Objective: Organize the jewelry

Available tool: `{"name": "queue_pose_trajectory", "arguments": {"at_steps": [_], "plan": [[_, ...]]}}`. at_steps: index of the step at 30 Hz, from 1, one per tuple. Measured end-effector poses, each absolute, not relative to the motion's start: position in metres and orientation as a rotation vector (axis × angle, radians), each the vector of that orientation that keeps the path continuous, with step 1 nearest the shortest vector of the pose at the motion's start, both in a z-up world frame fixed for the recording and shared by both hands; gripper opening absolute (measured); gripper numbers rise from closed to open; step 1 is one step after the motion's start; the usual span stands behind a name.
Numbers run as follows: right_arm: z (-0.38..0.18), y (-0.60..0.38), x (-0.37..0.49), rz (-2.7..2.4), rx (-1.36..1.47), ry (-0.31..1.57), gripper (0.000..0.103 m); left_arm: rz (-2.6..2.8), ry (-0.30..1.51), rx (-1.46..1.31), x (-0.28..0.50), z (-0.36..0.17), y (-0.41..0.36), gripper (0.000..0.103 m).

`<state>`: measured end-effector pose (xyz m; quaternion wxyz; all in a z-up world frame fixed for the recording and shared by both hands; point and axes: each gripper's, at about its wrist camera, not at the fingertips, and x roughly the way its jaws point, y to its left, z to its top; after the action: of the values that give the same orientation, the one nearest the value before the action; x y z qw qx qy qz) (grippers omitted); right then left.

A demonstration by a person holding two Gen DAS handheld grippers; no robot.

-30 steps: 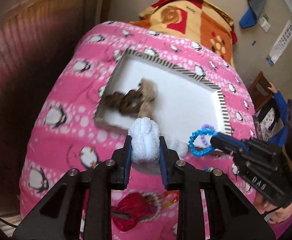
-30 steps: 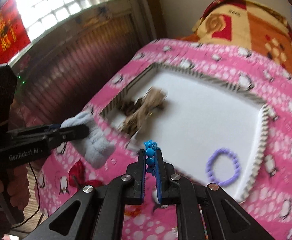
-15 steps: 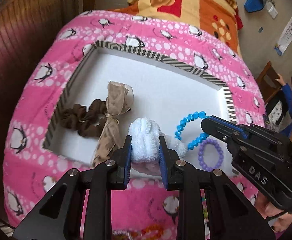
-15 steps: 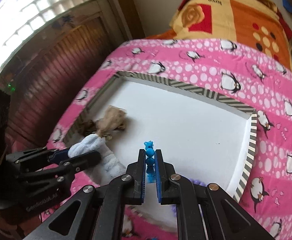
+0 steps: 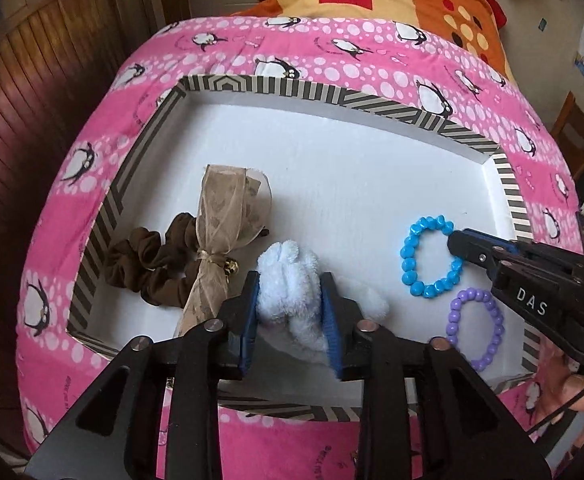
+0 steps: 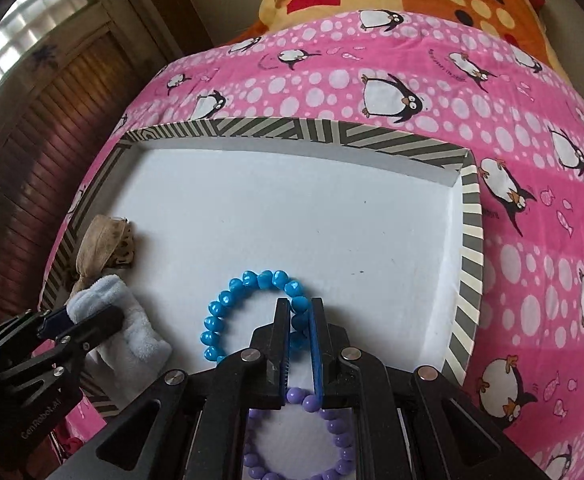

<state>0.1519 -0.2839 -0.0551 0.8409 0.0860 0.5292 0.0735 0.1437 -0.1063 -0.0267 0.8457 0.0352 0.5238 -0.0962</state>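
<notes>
Left wrist: left gripper (image 5: 290, 300) clamps white scrunchie (image 5: 288, 280) over tray (image 5: 332, 98).

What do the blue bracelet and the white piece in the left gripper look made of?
Blue bracelet: glossy faceted beads showing bright highlights, probably plastic or glass; which one is unclear. White piece clamped in the left gripper: soft plush or terry fabric, matte, with a fuzzy pile that bulges between the gripper's pads.
</notes>
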Motion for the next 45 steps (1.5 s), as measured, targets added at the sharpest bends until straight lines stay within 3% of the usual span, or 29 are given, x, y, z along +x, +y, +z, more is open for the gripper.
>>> {"name": "queue_pose_trajectory", "arguments": {"at_steps": [1, 3, 6, 10, 12, 28, 35, 45], "plan": [[-0.055, -0.284, 0.151, 0.149, 0.175, 1.121, 0.015, -0.200, 1.100, 0.087, 0.143, -0.026, -0.108, 0.035], [-0.053, -0.284, 0.145, 0.139, 0.172, 1.113, 0.032, -0.195, 1.087, 0.107, 0.140, -0.024, -0.110, 0.046], [-0.042, -0.286, 0.132, 0.139, 0.186, 1.083, 0.034, -0.199, 1.076, 0.110, 0.134, -0.018, -0.109, 0.054], [-0.027, -0.288, 0.114, 0.137, 0.205, 1.053, 0.035, -0.194, 1.055, 0.125, 0.123, -0.008, -0.108, 0.054], [-0.018, -0.291, 0.101, 0.129, 0.226, 1.034, 0.041, -0.198, 1.043, 0.121, 0.116, -0.001, -0.105, 0.056], [0.022, -0.256, 0.023, 0.170, 0.231, 0.971, 0.042, -0.194, 0.966, 0.107, 0.052, 0.036, -0.066, 0.059], [0.022, -0.235, -0.009, 0.194, 0.214, 0.979, 0.042, -0.241, 1.022, -0.033, 0.023, 0.043, -0.006, 0.069], [0.006, -0.199, -0.052, 0.272, 0.188, 1.013, 0.042, -0.176, 1.096, -0.160, -0.018, 0.030, 0.076, 0.070]]}}
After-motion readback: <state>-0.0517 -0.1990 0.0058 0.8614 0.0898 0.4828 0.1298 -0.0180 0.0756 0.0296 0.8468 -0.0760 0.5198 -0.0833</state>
